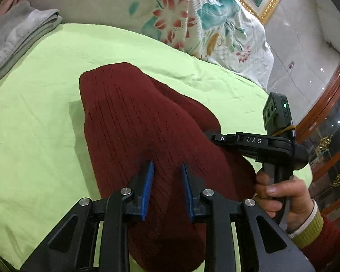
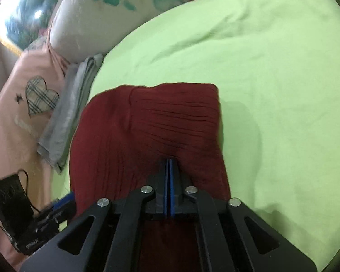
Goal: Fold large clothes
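Note:
A dark red ribbed knit garment (image 1: 133, 122) lies folded on the light green bed sheet (image 1: 45, 104). My left gripper (image 1: 167, 166) is open, its blue pads (image 1: 148, 188) apart over the near part of the garment. My right gripper (image 2: 169, 161) is shut on the garment's near edge (image 2: 147, 124), with cloth bunched at its tips. The right gripper's body (image 1: 260, 145) shows at the right of the left wrist view, held by a hand. The left gripper's blue pad (image 2: 64, 200) shows at the lower left of the right wrist view.
A folded grey cloth (image 1: 18, 34) lies at the sheet's far left edge, also seen in the right wrist view (image 2: 65, 117). A floral quilt (image 1: 192, 20) is piled behind the sheet. A pink cover with a plaid heart (image 2: 22, 113) lies beyond. A wooden cabinet (image 1: 328, 136) stands at right.

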`<action>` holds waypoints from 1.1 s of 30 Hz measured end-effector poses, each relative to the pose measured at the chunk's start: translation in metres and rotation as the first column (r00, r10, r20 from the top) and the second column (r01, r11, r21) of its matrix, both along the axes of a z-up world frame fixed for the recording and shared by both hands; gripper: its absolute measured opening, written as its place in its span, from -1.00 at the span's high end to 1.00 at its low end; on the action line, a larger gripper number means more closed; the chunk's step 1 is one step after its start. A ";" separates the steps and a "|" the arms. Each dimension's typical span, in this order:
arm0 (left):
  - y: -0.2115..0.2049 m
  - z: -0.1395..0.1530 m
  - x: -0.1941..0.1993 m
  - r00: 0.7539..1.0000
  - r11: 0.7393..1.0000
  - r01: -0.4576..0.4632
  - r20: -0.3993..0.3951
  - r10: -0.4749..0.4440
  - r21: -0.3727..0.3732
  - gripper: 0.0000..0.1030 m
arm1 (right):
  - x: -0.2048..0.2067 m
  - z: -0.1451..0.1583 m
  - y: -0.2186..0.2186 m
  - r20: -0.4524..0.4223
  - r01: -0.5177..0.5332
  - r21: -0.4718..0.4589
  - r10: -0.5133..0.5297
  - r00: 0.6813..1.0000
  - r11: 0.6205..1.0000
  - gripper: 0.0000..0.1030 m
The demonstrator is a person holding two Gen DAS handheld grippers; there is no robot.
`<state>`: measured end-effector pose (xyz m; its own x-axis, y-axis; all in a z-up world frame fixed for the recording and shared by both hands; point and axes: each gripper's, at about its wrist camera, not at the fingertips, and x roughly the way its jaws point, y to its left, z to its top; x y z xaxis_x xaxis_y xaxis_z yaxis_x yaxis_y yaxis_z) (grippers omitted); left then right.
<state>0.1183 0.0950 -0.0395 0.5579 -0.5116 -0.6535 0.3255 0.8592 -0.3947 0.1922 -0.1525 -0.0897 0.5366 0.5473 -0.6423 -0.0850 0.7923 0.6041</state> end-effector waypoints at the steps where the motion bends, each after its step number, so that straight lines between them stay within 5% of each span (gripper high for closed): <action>1: -0.001 0.000 -0.001 1.000 1.000 0.001 0.002 -0.001 0.010 0.51 | -0.001 -0.003 -0.004 0.004 0.002 0.022 -0.002 1.000 1.000 1.00; 12: 0.003 0.027 -0.040 0.998 1.000 0.029 0.054 -0.029 -0.005 0.50 | -0.046 0.041 -0.002 0.102 -0.070 0.021 0.067 0.992 0.997 0.95; 16: -0.010 0.005 -0.044 1.000 0.998 0.031 -0.003 -0.031 0.062 0.51 | -0.048 0.029 -0.003 0.054 -0.010 -0.077 0.014 0.998 0.997 0.95; 26: 0.001 0.012 -0.051 0.998 0.999 -0.051 -0.030 0.051 0.007 0.43 | -0.063 0.048 -0.004 0.085 -0.027 -0.037 0.030 0.996 0.999 0.94; 29: 0.005 0.018 -0.059 0.993 0.992 -0.116 -0.031 0.117 0.050 0.26 | -0.073 0.054 -0.001 0.096 -0.039 -0.044 0.043 0.994 0.998 0.74; 31: 0.008 0.021 -0.064 0.988 0.987 -0.146 -0.034 0.148 0.065 0.24 | -0.077 0.056 0.000 0.102 -0.041 -0.052 0.046 0.994 0.998 0.36; 33: 0.011 0.024 -0.069 0.982 0.981 -0.179 -0.039 0.182 0.072 0.21 | -0.085 0.057 0.001 0.116 -0.043 -0.062 0.050 0.992 0.997 0.36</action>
